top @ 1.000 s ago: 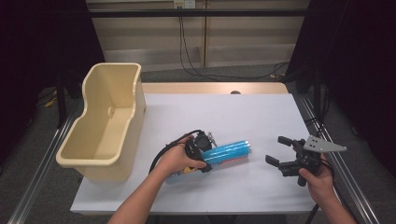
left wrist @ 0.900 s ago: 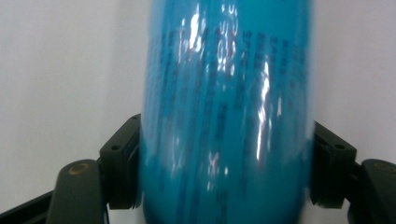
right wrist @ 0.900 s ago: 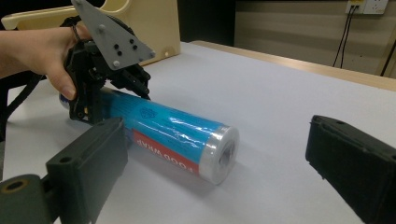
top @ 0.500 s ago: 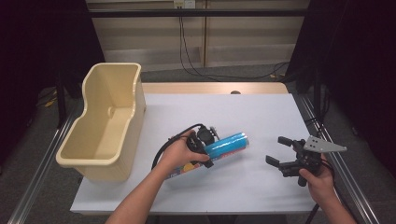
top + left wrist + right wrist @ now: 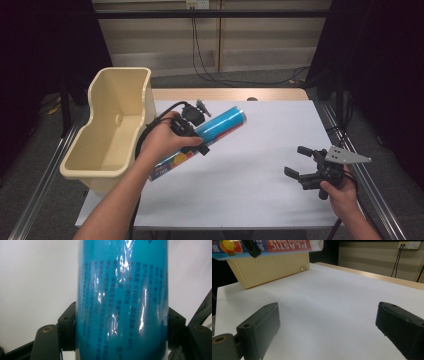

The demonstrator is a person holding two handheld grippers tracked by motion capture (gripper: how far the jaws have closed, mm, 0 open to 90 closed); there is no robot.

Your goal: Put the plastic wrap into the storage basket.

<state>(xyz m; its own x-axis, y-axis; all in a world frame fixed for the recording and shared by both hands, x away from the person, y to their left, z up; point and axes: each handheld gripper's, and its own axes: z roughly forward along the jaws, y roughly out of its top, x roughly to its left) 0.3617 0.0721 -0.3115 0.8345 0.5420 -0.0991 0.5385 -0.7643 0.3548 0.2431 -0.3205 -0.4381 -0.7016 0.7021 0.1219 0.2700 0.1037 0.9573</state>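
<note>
Blue plastic-wrap roll [image 5: 210, 134] has been lifted off the white table [image 5: 260, 165] since the earlier frames, where it lay flat near the table's middle; it is now held above the surface, tilted, its far end raised and pointing away from the person, just beside the cream bin [image 5: 112, 130]. The left gripper [image 5: 192, 127] is clamped around the roll's middle, both jaws pressed against its sides in the left gripper view. The left forearm is stretched forward and inward from the bottom edge. The right gripper [image 5: 300, 162] has stayed low near the table's right edge, jaws spread apart with nothing between them; whether it touches the table cannot be judged.
</note>
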